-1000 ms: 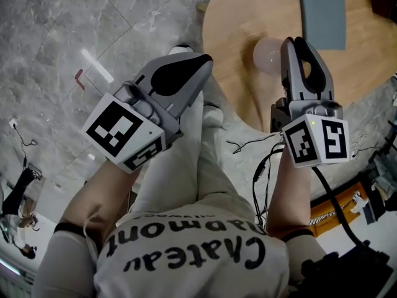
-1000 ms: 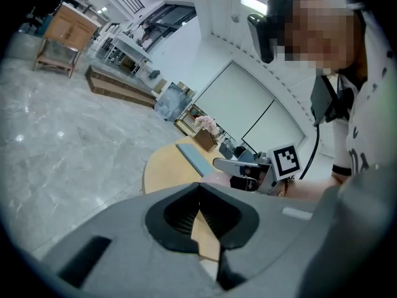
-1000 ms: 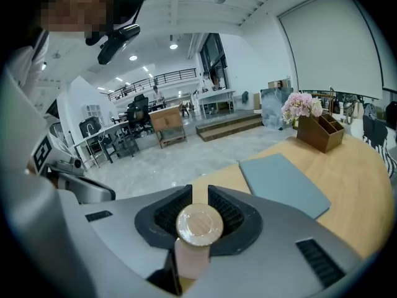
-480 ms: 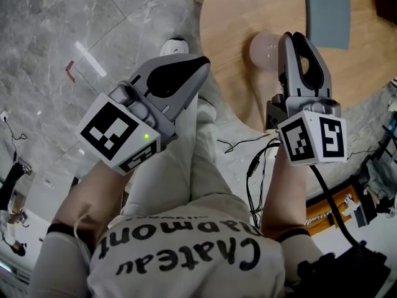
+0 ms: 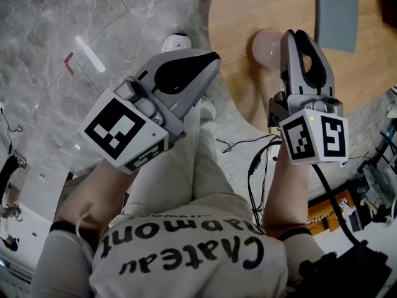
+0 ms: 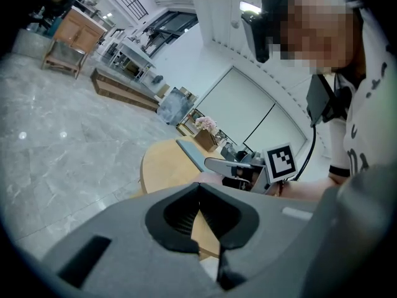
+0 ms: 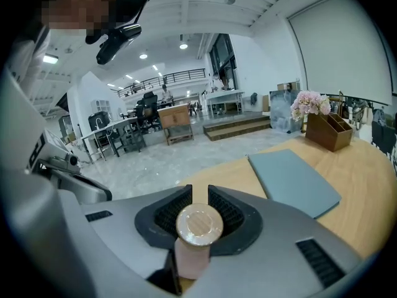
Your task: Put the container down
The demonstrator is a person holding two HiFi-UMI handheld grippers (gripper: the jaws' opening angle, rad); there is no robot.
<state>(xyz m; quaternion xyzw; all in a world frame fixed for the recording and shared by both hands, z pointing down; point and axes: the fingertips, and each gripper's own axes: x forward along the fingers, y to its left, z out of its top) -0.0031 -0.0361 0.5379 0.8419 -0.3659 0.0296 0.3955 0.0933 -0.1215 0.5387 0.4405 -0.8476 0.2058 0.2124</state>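
A pale pink container (image 5: 265,46) with a round wooden lid (image 7: 199,224) is held over the near edge of the round wooden table (image 5: 243,98). My right gripper (image 5: 295,37) is shut on it, its ribbed pads on either side just under the lid. In the right gripper view the gripper (image 7: 199,198) has the lid facing the camera. I cannot tell whether the container touches the tabletop. My left gripper (image 5: 213,59) is shut and empty, off the table above the person's leg. Its jaws (image 6: 198,189) meet at the tips.
A grey mat (image 5: 335,12) lies on the far part of the table. A wooden box with pink flowers (image 7: 322,126) stands at the table's far edge. Black cables (image 5: 251,157) trail on the marble floor beside the person's legs. Orange and black gear (image 5: 332,208) lies at lower right.
The view has shifted a little and the left gripper sits slightly further right. The right gripper still holds the container over the same spot of the table.
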